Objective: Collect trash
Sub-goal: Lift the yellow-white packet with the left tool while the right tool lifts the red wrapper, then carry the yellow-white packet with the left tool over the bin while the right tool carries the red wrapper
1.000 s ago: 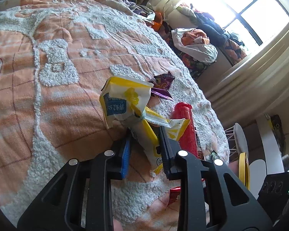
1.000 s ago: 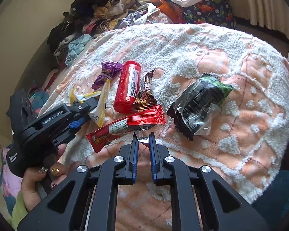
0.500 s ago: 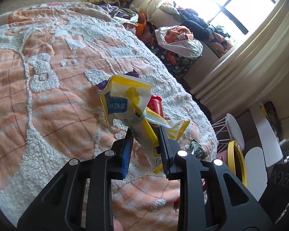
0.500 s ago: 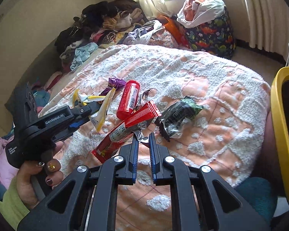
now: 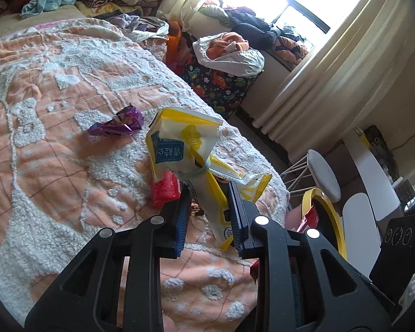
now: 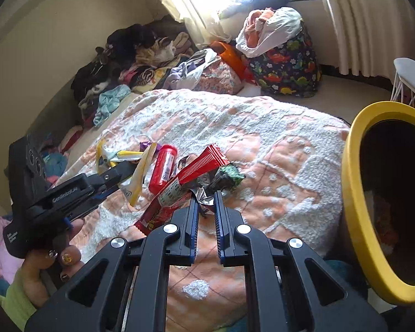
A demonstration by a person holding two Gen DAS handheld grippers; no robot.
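Left claw: clamped on the twisted neck of a yellow-and-white snack bag, which is lifted clear of the bed.

Right claw: closed on the crumpled silver end of a long red snack wrapper, also raised off the bed.

Bed: covered by an orange-and-white tufted blanket. Lying on it: a purple foil wrapper, a red cylindrical tube, and a black-and-green packet just beyond the right claw.

Yellow-rimmed bin: standing beside the foot of the bed, at the right of the right wrist view, dark interior.

Background: heaps of clothing and a dinosaur-print bag under the window.
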